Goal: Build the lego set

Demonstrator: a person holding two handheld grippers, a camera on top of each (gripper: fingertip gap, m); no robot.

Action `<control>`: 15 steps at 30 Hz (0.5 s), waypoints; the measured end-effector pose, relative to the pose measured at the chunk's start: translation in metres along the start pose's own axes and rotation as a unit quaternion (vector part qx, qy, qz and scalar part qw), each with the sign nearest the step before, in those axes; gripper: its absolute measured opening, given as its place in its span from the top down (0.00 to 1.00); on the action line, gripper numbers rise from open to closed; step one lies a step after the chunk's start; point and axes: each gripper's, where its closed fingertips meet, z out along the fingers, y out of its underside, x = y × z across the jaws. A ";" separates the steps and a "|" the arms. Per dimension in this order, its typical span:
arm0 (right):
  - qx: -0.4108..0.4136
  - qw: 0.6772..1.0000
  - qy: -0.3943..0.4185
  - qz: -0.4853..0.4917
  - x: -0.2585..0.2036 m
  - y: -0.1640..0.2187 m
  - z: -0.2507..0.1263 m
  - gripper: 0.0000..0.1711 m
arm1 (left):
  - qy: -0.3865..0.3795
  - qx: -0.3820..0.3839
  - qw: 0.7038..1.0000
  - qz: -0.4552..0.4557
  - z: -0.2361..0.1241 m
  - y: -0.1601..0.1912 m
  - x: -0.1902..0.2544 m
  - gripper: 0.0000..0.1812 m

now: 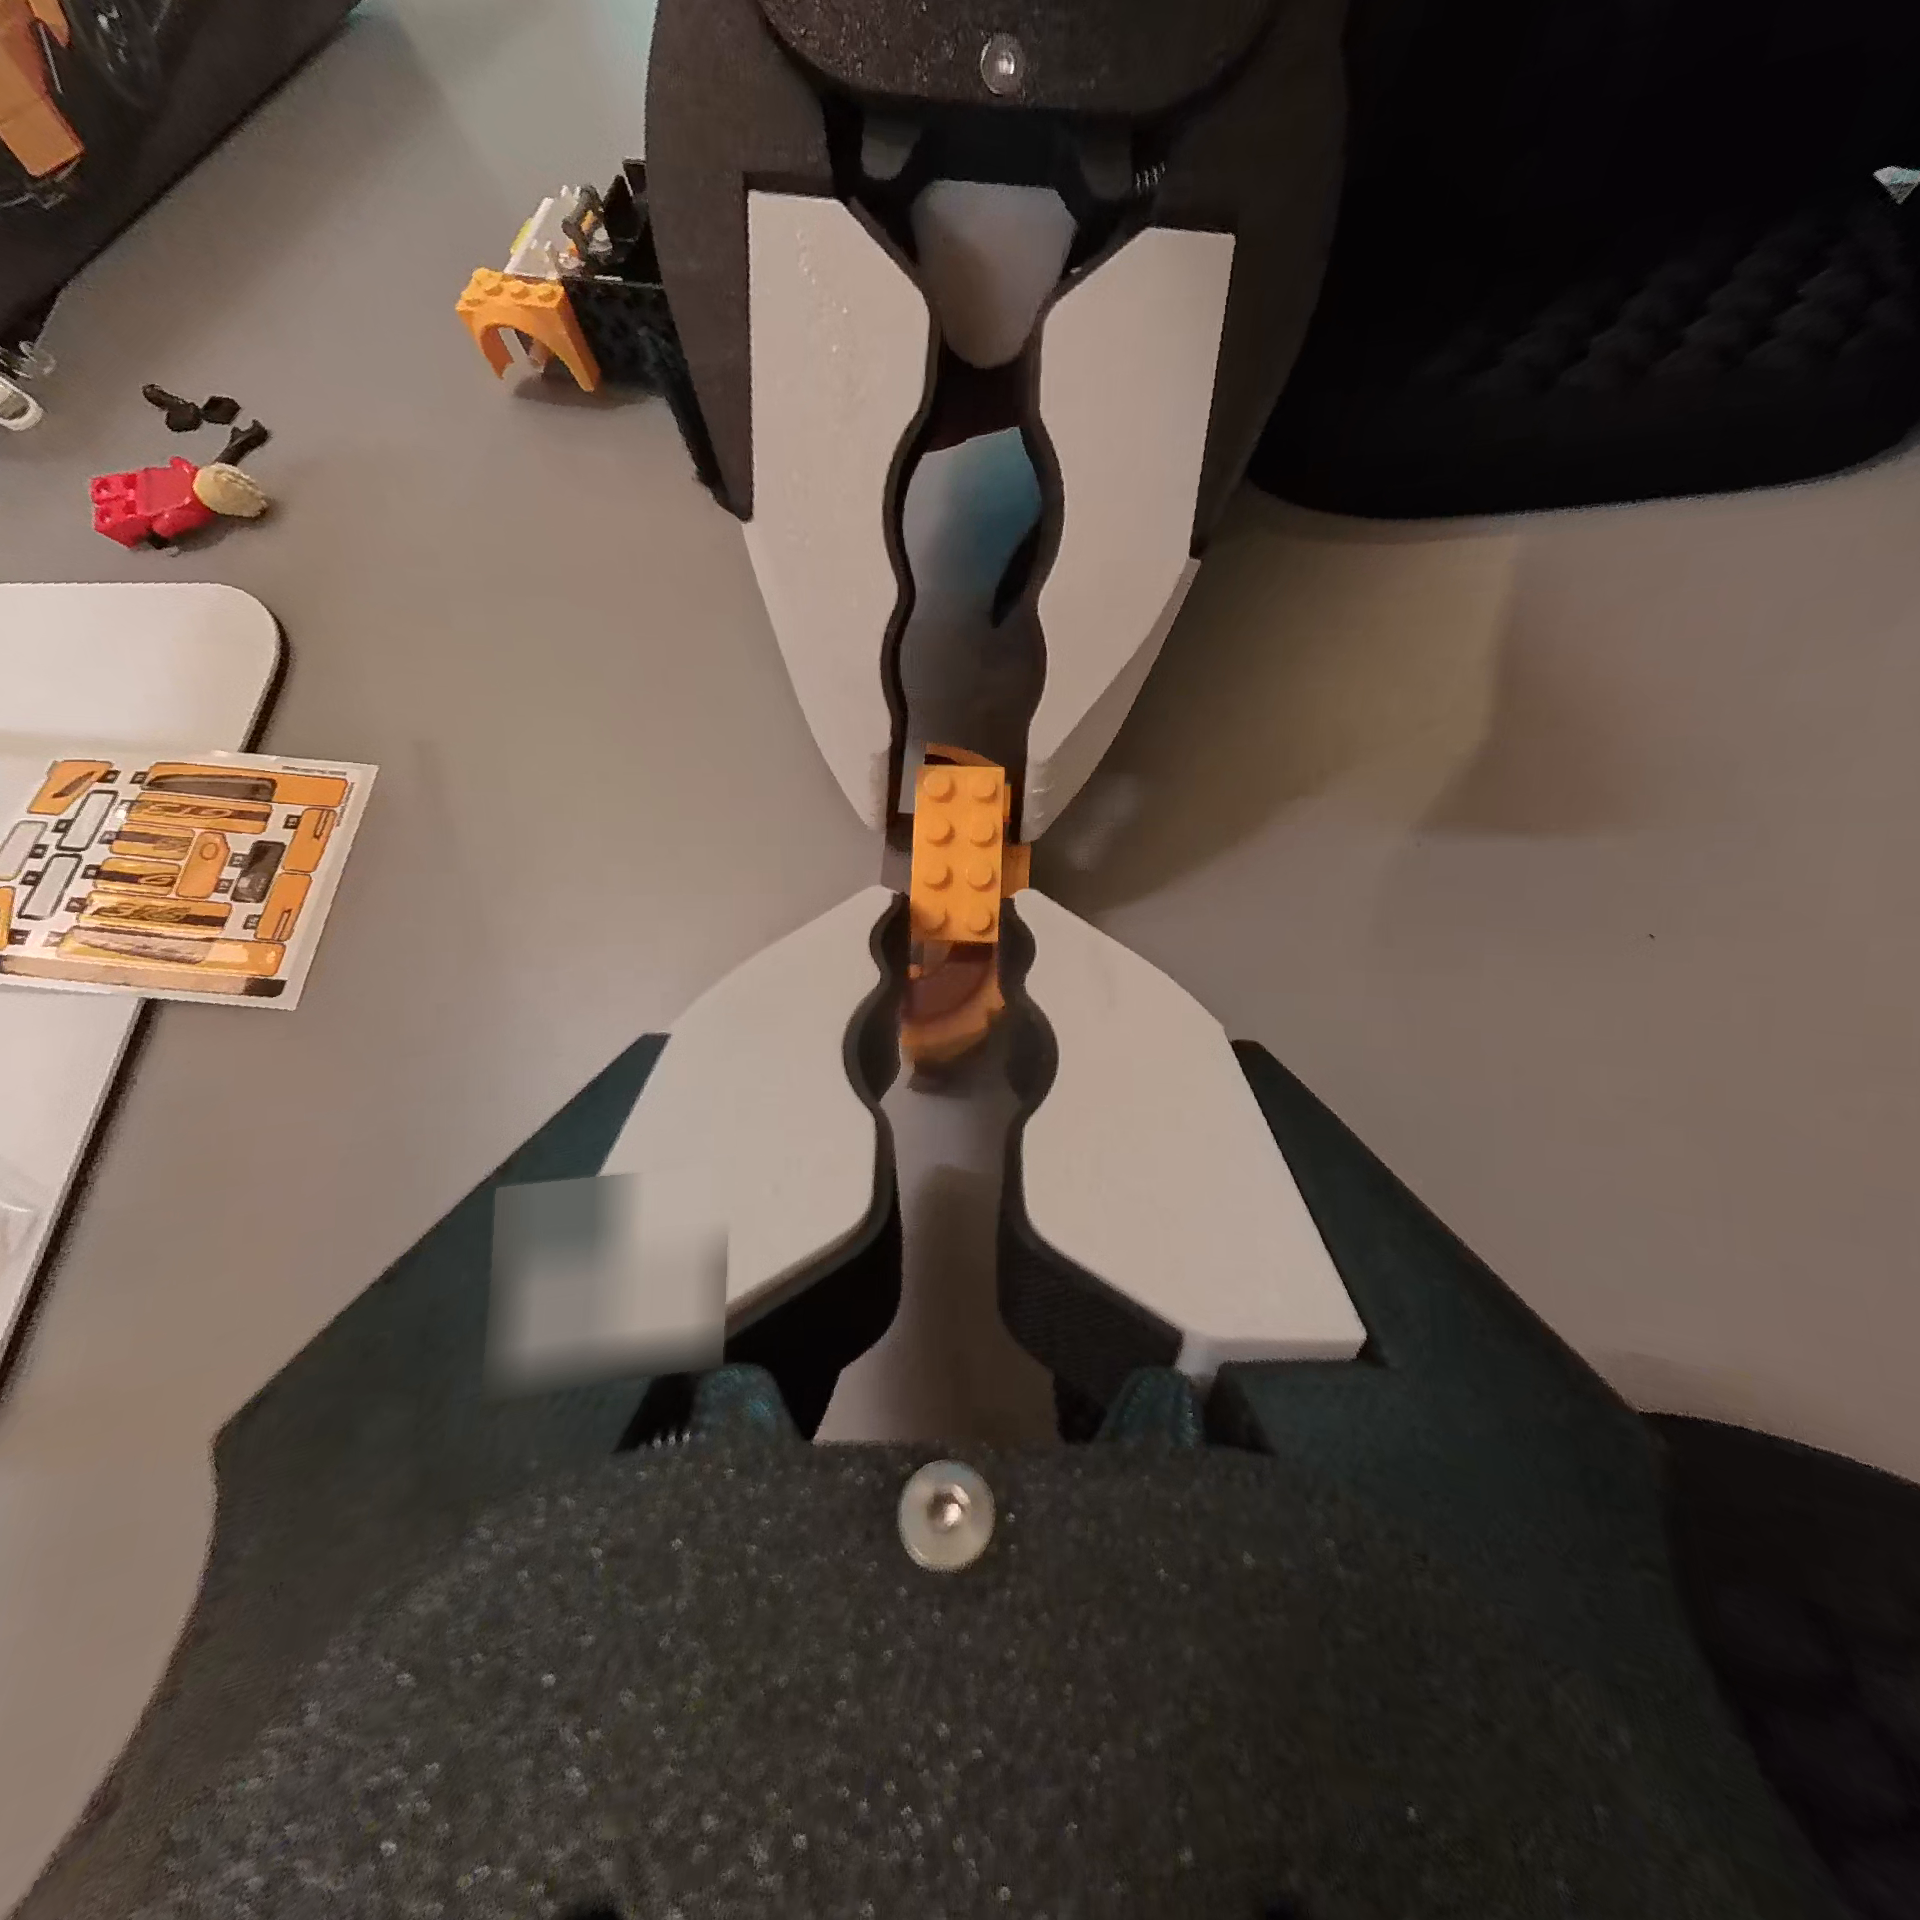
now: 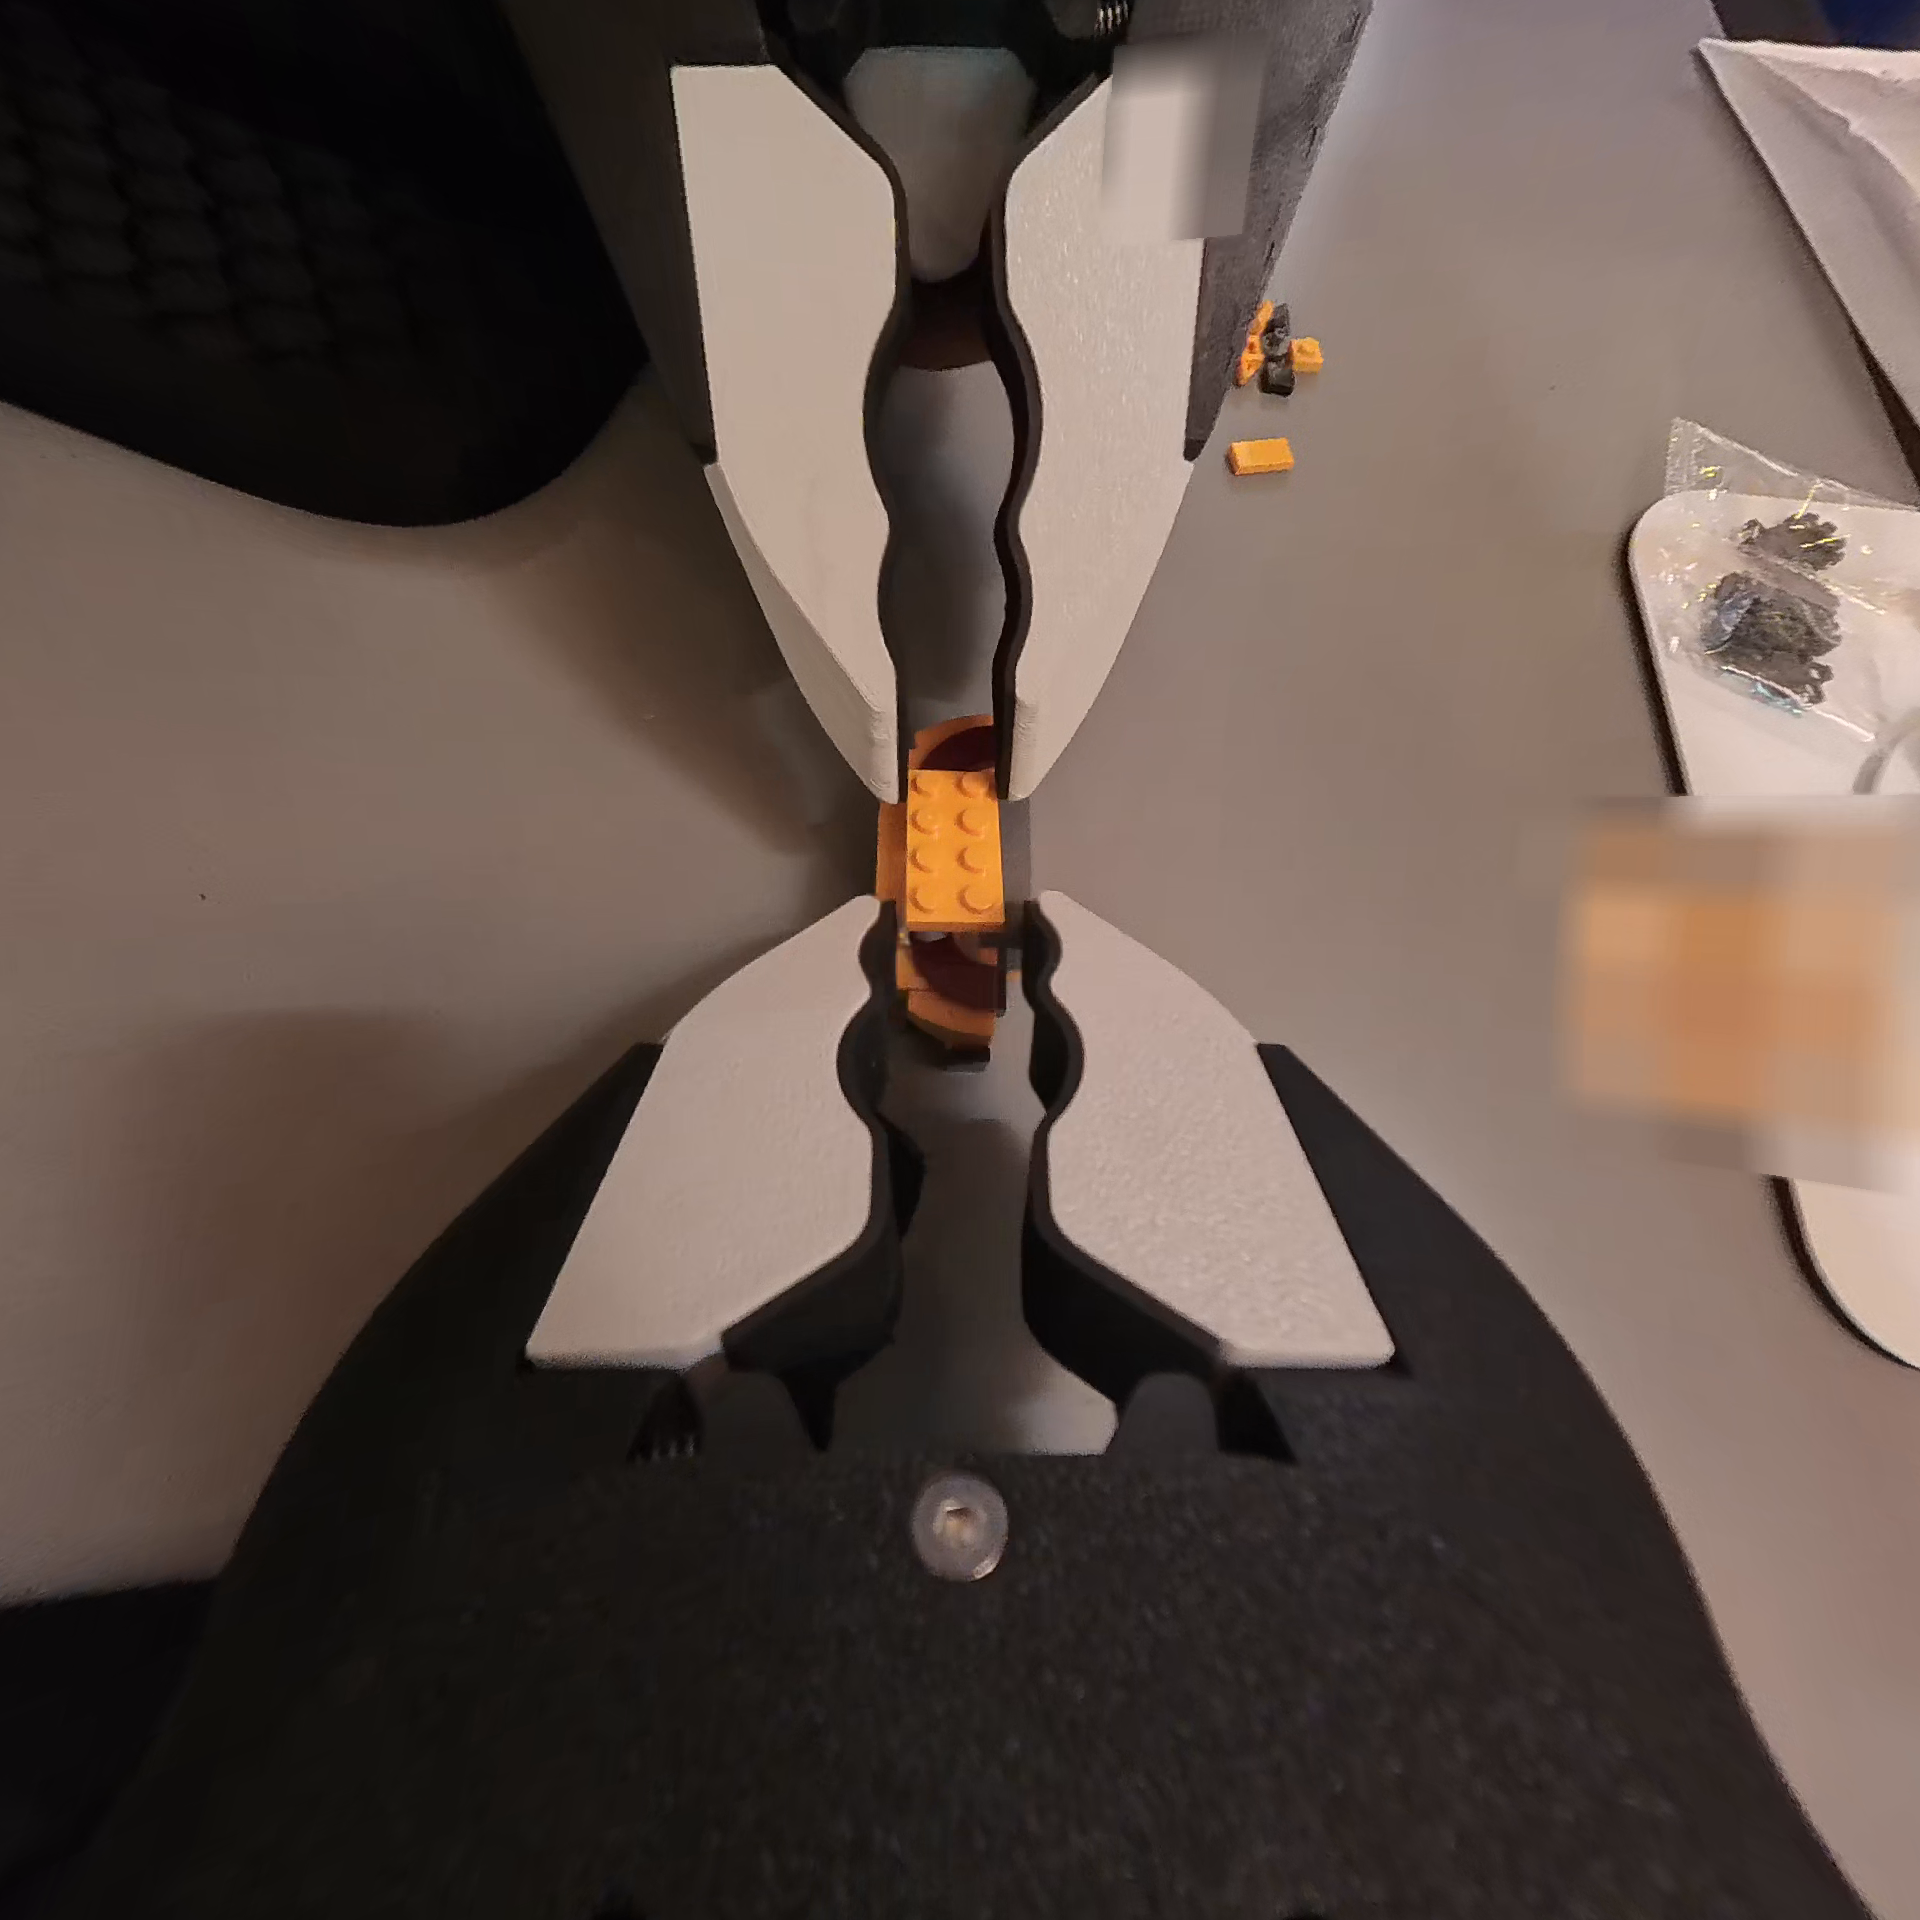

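Note:
An orange wheel-arch brick (image 1: pixel 956 857) with a studded top is held above the grey table between the two grippers, which face each other tip to tip. My left gripper (image 1: pixel 954 925) is shut on the near end of the brick, with the arch showing between its white fingers. My right gripper (image 1: pixel 956 795) comes in from the far side and is shut on the other end. In the right wrist view the same brick (image 2: pixel 951 862) sits between my right gripper (image 2: pixel 951 925) below and my left gripper (image 2: pixel 951 774) above.
A partly built black and orange model (image 1: pixel 551 312), small black parts (image 1: pixel 208 416), a red minifigure (image 1: pixel 166 504) and a sticker sheet (image 1: pixel 177 883) on a white board (image 1: pixel 125 665) lie left. Loose orange pieces (image 2: pixel 1278 348), an orange tile (image 2: pixel 1262 455) and a parts bag (image 2: pixel 1766 613) lie right. The grippers are tip to tip, or close to it. Both grippers' tips are roughly 25 cm from the red minifigure (image 1: pixel 166 504).

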 end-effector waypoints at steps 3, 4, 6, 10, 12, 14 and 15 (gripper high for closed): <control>0.002 1.000 0.007 -0.011 0.001 -0.001 -0.003 0.84 | 0.000 -0.005 1.000 0.003 0.000 0.000 0.000 0.91; 0.006 1.000 0.011 -0.014 0.001 -0.003 -0.004 0.84 | 0.001 -0.007 1.000 0.005 -0.001 0.001 0.000 0.91; 0.015 1.000 0.016 -0.017 0.002 -0.008 -0.007 0.84 | 0.000 -0.012 1.000 0.008 -0.001 0.001 0.000 0.91; 0.012 1.000 0.014 -0.012 0.001 -0.007 -0.007 0.87 | -0.001 -0.018 1.000 0.011 -0.001 0.001 0.000 0.91; 0.005 1.000 0.013 -0.010 0.001 -0.005 -0.004 0.89 | -0.002 -0.020 1.000 0.012 -0.002 0.002 -0.001 0.91; -0.001 1.000 0.011 -0.007 0.000 -0.003 -0.003 0.90 | -0.002 -0.018 1.000 0.012 -0.002 0.002 -0.001 0.91; -0.002 1.000 0.011 -0.006 0.001 -0.002 -0.002 0.90 | -0.002 -0.018 1.000 0.011 -0.002 0.001 -0.001 0.91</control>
